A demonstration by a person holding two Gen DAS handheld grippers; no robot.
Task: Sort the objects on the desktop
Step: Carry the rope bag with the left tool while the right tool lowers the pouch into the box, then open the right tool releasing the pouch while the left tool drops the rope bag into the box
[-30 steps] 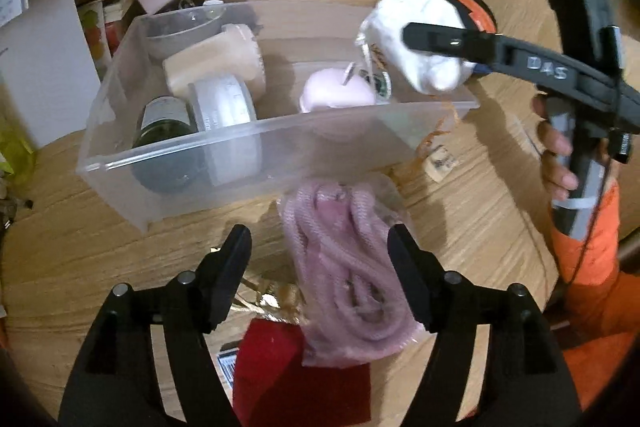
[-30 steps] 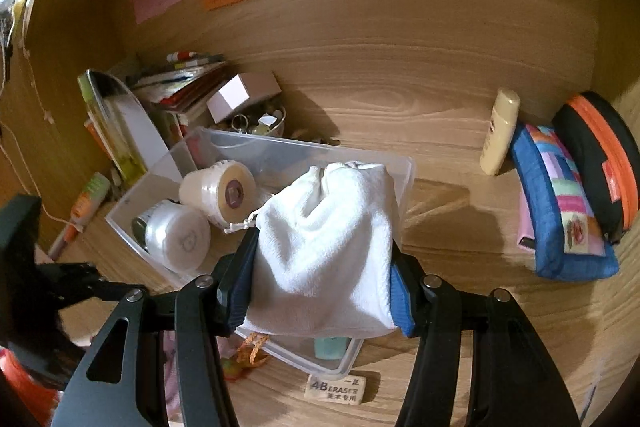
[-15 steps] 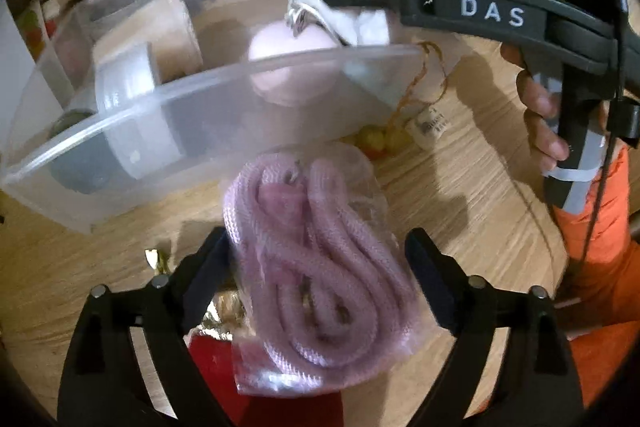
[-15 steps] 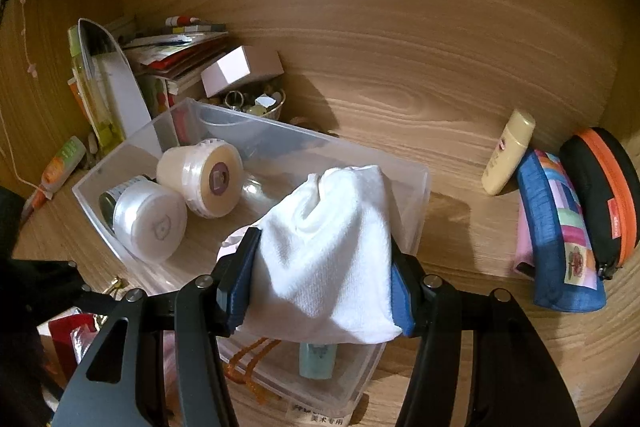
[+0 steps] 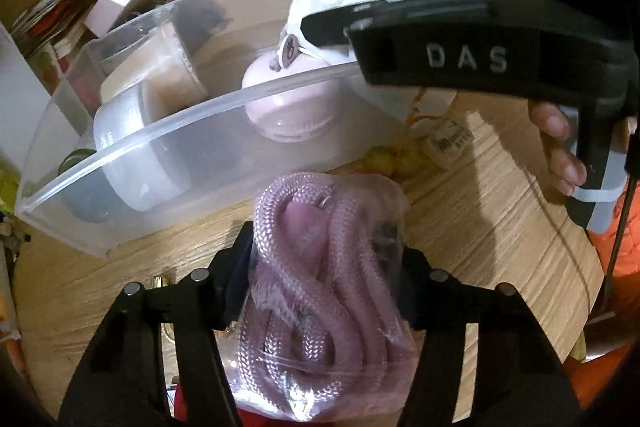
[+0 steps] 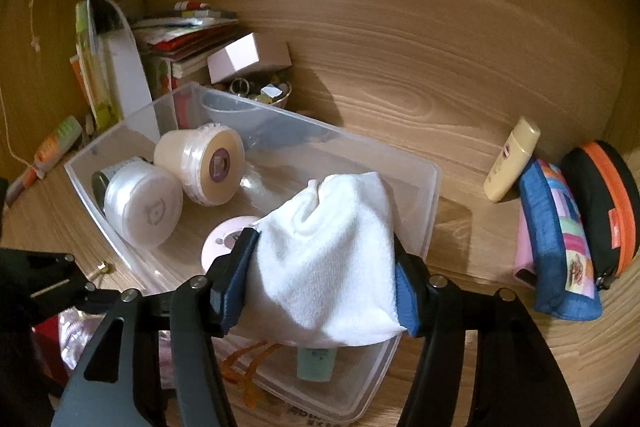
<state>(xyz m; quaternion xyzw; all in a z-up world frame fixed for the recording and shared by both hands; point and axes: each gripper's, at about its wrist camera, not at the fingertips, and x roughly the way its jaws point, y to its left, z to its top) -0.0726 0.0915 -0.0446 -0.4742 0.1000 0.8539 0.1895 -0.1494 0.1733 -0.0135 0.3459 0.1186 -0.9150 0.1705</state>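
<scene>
A clear plastic bag of pink rope (image 5: 320, 287) lies on the wooden desk in front of the clear bin (image 5: 160, 131). My left gripper (image 5: 326, 251) is closing, and its pads squeeze the bag from both sides. In the right wrist view, my right gripper (image 6: 324, 247) holds a white drawstring pouch (image 6: 328, 259) low over the near right part of the bin (image 6: 420, 187). Its jaws are opening, with the pouch still between the pads. The bin also holds two white-lidded jars (image 6: 140, 203) (image 6: 204, 163) and a pink round case (image 6: 228, 239).
A lotion bottle (image 6: 512, 159), a blue patchwork case (image 6: 556, 247) and a black-orange case (image 6: 600, 203) stand right of the bin. Books (image 6: 180, 35), a pink box (image 6: 240, 59) and a trinket bowl (image 6: 264, 95) sit behind it. An eraser (image 5: 448, 143) lies near the bin's front corner.
My left gripper moved forward around the rope bag, spread wide, then closed onto it. My right gripper sank with the white pouch toward the bin.
</scene>
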